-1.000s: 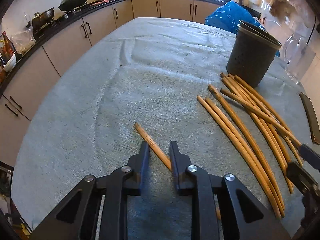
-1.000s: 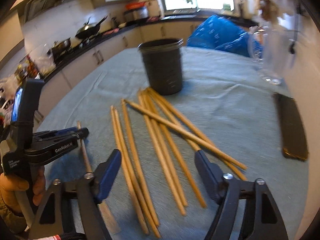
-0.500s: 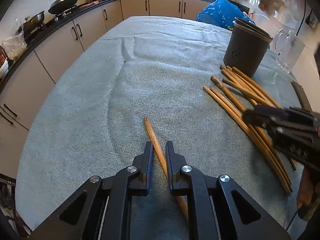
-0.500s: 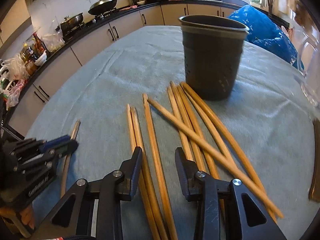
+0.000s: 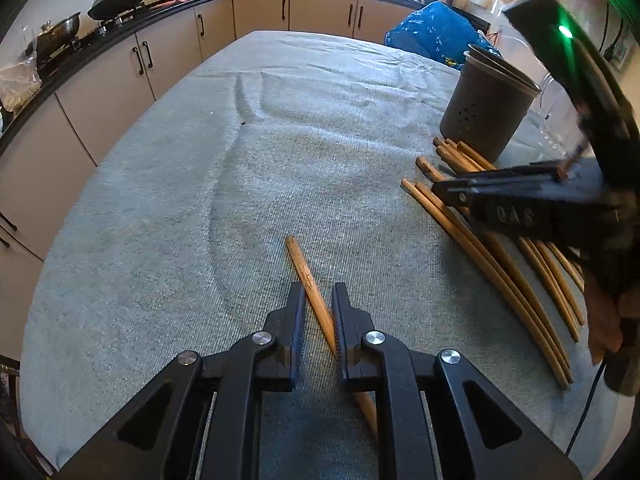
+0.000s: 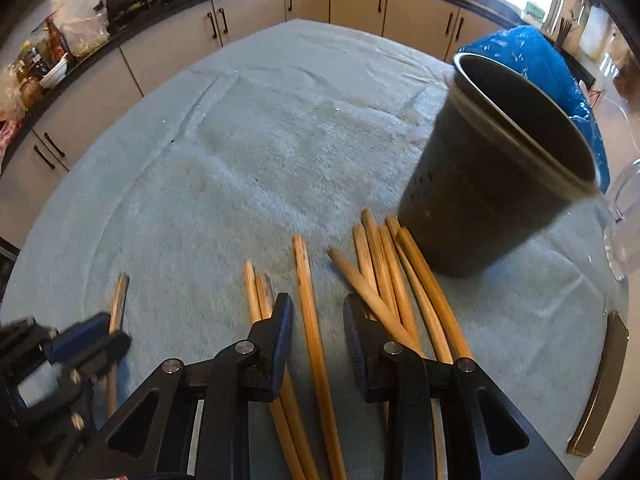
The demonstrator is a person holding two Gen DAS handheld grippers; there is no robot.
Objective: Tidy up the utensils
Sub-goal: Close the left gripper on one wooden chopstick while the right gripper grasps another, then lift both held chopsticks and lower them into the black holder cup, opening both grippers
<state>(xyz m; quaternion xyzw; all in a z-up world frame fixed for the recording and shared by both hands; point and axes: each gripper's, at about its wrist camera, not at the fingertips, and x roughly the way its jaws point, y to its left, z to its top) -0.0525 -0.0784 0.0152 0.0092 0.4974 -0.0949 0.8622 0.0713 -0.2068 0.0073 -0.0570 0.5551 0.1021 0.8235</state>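
Wooden chopstick (image 5: 310, 280) clenched in left gripper (image 5: 319, 300); right gripper (image 6: 318, 312), lettering unreadable, closing around another.

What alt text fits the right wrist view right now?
The right gripper is closing its fingers around one wooden chopstick lying on the grey cloth, not yet pressing it. More chopsticks fan out beside it, toward a dark perforated holder.

Tan-brown chopsticks (image 6: 308, 300), dark grey perforated holder (image 6: 480, 200), pale grey-blue woven tablecloth (image 5: 280, 140), blue bag (image 6: 532, 60)
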